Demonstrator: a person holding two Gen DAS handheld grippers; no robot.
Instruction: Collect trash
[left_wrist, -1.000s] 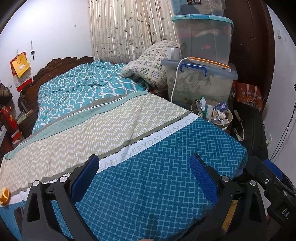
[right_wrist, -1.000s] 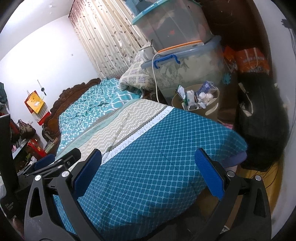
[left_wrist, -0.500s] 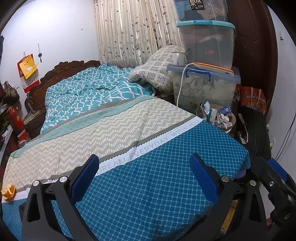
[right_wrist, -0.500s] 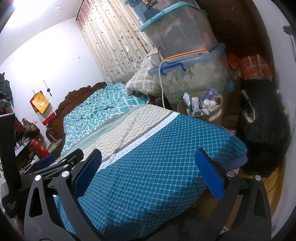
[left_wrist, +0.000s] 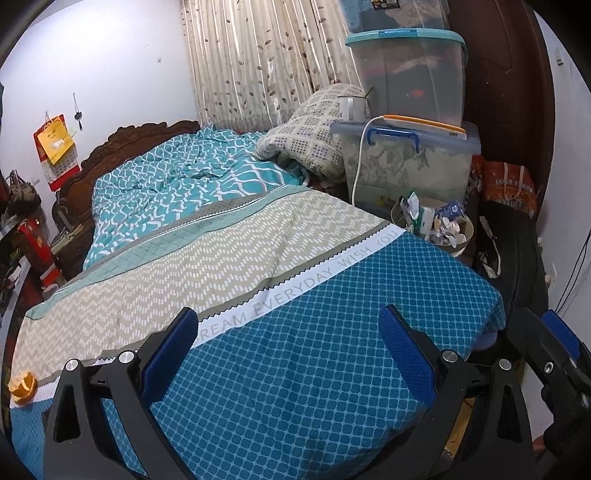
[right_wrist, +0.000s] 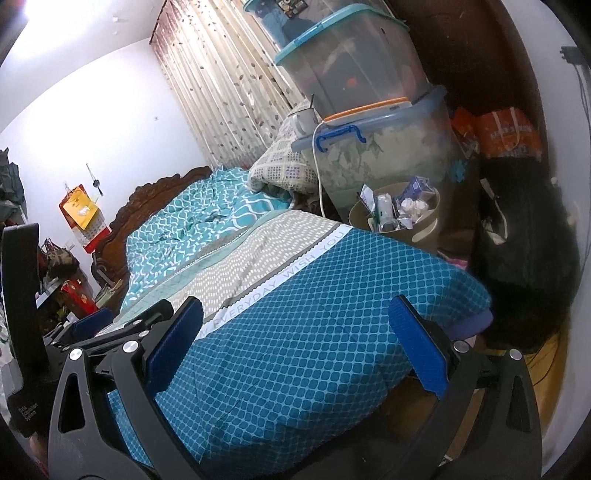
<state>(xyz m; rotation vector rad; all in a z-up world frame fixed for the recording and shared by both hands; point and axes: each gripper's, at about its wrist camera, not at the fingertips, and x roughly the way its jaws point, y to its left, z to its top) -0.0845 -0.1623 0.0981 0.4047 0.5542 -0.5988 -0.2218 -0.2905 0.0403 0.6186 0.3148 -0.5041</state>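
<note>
Search step: left claw (left_wrist: 288, 354) and right claw (right_wrist: 295, 347) gape empty above the blue-patterned bed (left_wrist: 295, 369); next, reach the orange peel scrap (left_wrist: 23, 386) at its edge.

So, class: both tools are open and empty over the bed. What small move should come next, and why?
Probably swing the left tool left toward the orange peel on the bedcover. It looks like the only loose trash on the bed, both tools hold nothing, and the bin beside the bed already holds scraps. The right tool can wait.
</note>
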